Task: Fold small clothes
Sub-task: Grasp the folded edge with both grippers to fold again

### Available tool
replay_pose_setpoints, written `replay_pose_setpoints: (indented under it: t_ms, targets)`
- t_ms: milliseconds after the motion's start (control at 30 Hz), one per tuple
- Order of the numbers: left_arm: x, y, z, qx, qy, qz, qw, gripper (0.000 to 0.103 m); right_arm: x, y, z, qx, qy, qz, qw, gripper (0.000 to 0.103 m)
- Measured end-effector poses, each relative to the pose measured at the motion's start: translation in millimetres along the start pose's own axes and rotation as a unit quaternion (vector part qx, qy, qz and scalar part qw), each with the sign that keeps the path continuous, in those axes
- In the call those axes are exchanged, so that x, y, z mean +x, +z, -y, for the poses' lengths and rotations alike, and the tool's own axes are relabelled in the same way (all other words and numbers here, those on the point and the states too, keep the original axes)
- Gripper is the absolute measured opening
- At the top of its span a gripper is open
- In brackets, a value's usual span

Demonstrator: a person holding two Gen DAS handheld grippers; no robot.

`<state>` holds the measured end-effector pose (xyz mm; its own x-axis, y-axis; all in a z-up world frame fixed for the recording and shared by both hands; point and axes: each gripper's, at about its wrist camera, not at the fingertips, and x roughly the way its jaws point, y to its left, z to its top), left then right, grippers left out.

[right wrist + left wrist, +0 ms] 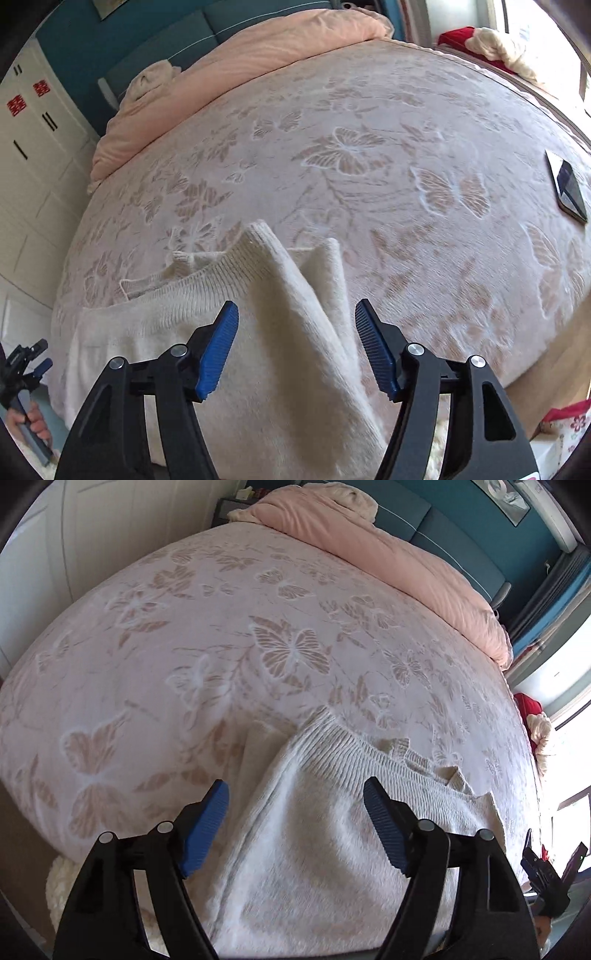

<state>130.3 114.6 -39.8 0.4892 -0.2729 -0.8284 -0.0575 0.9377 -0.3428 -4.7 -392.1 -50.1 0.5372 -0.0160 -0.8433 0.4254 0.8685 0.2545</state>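
A white knitted sweater [325, 834] lies on the near edge of the bed, its ribbed hem away from me, and hangs over the edge. It also shows in the right wrist view [258, 332], with one side folded into a raised ridge. My left gripper [295, 812] is open above the sweater's left part, holding nothing. My right gripper [295, 328] is open over the raised fold at the sweater's right side, holding nothing. Each gripper shows small at the edge of the other's view: the right gripper [546, 871] and the left gripper [26, 365].
The bed has a pink butterfly-patterned cover [258, 635]. A pink duvet [388, 554] is bunched at the headboard end. A dark phone [569, 188] lies on the bed at the right. White cupboards [33, 155] stand on one side, a red and cream bundle [532, 716] by the window.
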Motion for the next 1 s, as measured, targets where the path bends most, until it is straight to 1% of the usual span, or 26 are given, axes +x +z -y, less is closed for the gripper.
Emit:
replay_pose_setpoints:
  t_ms: [100, 167, 200, 233, 267, 300, 333, 367, 433, 467, 500, 533, 567, 633, 667, 700, 733, 800, 833, 900, 933, 967, 1000]
  targets:
    - [46, 8, 1, -0.02, 0.003, -0.039, 0.999, 0.075, 42, 8, -21, -0.035, -0.04, -0.025, 0.998, 0.066]
    - [67, 7, 1, -0.014, 0.021, -0.048, 0.9985, 0.073, 61, 7, -26, -0.049, -0.051, -0.036, 0.997, 0.066]
    - [74, 6, 3, -0.004, 0.034, -0.054, 0.9979, 0.064, 67, 6, -29, -0.054, -0.049, -0.04, 0.997, 0.062]
    - [81, 5, 5, 0.006, 0.044, -0.059, 0.9972, 0.048, 70, 4, -32, -0.054, -0.046, -0.044, 0.997, 0.054]
    - [83, 3, 6, 0.016, 0.048, -0.061, 0.9969, 0.039, 70, 4, -33, -0.048, -0.036, -0.049, 0.997, 0.019]
    - [82, 2, 6, 0.021, 0.05, -0.059, 0.9968, 0.01, 65, 5, -33, -0.037, -0.018, -0.05, 0.998, 0.008]
    - [78, 4, 5, 0.02, 0.041, -0.058, 0.9973, 0.008, 52, 7, -33, -0.023, 0.006, -0.032, 0.999, 0.008]
    - [70, 7, 3, 0.013, 0.029, -0.049, 0.9983, 0.007, 33, 10, -33, -0.012, 0.031, -0.005, 0.999, 0.007]
    - [43, 14, -2, 0.002, 0.0, -0.024, 0.9997, 0.006, -8, 17, -25, 0.015, 0.064, 0.046, 0.997, 0.007]
    - [30, 16, -4, -0.002, -0.011, -0.012, 0.9999, 0.006, -22, 18, -17, 0.031, 0.075, 0.064, 0.995, 0.006]
    - [21, 18, -5, -0.002, -0.014, -0.002, 0.9999, 0.006, -26, 19, -7, 0.041, 0.07, 0.074, 0.994, 0.006]
    - [19, 19, -7, 0.001, -0.003, 0.001, 1.0, 0.006, -16, 19, 2, 0.041, 0.049, 0.061, 0.996, 0.006]
    - [26, 20, -8, 0.005, 0.007, -0.006, 0.9999, 0.006, 5, 20, 10, 0.041, 0.028, 0.031, 0.998, 0.006]
    - [57, 19, -9, 0.012, 0.018, -0.042, 0.9989, 0.006, 51, 14, 31, 0.067, 0.003, -0.034, 0.997, 0.006]
    - [73, 16, -8, 0.017, 0.036, -0.06, 0.9974, 0.006, 60, 11, 34, 0.074, -0.007, -0.045, 0.996, 0.006]
    - [83, 13, -6, 0.021, 0.047, -0.071, 0.9961, 0.006, 56, 11, 32, 0.08, -0.002, -0.033, 0.996, 0.006]
    - [83, 12, -4, 0.023, 0.054, -0.069, 0.9959, 0.006, 46, 13, 27, 0.084, 0.01, -0.016, 0.996, 0.006]
    - [71, 13, 2, 0.022, 0.045, -0.049, 0.9976, 0.006, 34, 15, 19, 0.079, 0.018, 0.01, 0.997, 0.006]
    - [68, 14, 5, 0.028, 0.049, -0.043, 0.9974, 0.006, 40, 15, 20, 0.074, 0.008, 0.003, 0.997, 0.006]
    - [79, 15, 8, 0.049, 0.071, -0.053, 0.9949, 0.007, 74, 10, 27, 0.068, -0.019, -0.055, 0.996, 0.007]
    - [90, 13, 8, 0.056, 0.079, -0.068, 0.9929, 0.007, 82, 9, 30, 0.07, -0.018, -0.062, 0.995, 0.006]
    - [97, 11, 7, 0.061, 0.082, -0.082, 0.9914, 0.008, 75, 10, 29, 0.077, -0.018, -0.051, 0.996, 0.007]
    - [94, 11, 8, 0.063, 0.085, -0.078, 0.9913, 0.01, 62, 12, 25, 0.083, -0.013, -0.041, 0.996, 0.014]
